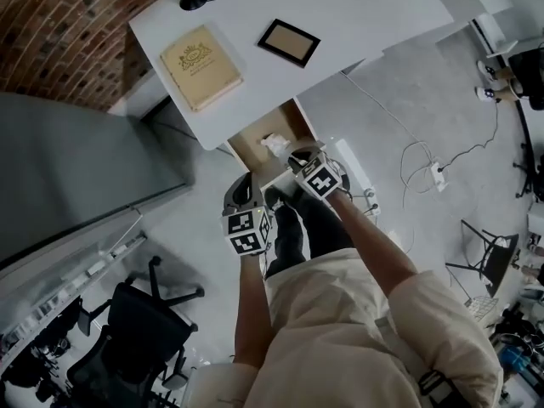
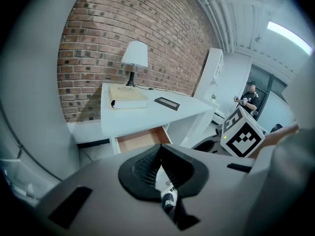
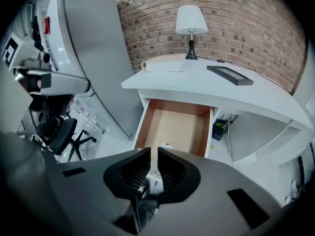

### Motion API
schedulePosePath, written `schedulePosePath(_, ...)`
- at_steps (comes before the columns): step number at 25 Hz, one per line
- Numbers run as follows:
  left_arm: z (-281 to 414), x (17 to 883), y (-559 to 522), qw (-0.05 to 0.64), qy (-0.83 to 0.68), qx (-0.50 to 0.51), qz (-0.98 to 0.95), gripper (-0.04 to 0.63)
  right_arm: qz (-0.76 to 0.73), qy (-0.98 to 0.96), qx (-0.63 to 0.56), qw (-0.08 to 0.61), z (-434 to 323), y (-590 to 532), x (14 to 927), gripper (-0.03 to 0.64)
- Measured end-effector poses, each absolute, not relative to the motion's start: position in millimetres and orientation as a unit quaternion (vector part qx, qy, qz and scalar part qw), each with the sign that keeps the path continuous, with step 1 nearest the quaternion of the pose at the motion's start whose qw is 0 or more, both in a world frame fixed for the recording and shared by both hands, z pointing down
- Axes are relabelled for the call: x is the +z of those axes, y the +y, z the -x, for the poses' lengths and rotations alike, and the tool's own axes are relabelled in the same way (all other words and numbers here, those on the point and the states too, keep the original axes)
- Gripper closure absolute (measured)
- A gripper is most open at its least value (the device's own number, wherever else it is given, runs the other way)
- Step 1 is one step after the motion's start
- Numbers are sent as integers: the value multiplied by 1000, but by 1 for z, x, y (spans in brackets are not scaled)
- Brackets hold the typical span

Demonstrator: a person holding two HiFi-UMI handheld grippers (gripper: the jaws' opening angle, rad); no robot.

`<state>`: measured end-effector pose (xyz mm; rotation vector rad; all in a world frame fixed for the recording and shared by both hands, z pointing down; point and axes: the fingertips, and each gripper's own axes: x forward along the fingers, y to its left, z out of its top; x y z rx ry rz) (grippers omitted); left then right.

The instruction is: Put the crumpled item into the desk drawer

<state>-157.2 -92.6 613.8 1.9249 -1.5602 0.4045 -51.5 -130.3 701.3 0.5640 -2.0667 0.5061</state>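
I find the drawer (image 3: pixel 174 127) at mid-frame open and mostly bare from above; the desk top (image 3: pixel 197 85) overhangs its rear, office chair (image 3: pixel 58 131) at left.

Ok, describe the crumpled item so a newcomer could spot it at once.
Find the white desk by the brick wall; under its front edge a wood-lined drawer stands open. The crumpled item lies near the drawer's front end: a small white wad, the only thing seen in there, unlike the flat book and dark frame on the desktop.
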Motion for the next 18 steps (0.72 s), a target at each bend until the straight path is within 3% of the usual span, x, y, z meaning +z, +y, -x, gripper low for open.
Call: schedulePosePath(18,147,554,-84,260,-577,171,-755,578,-343,-865,215,296,15,-110,560,549)
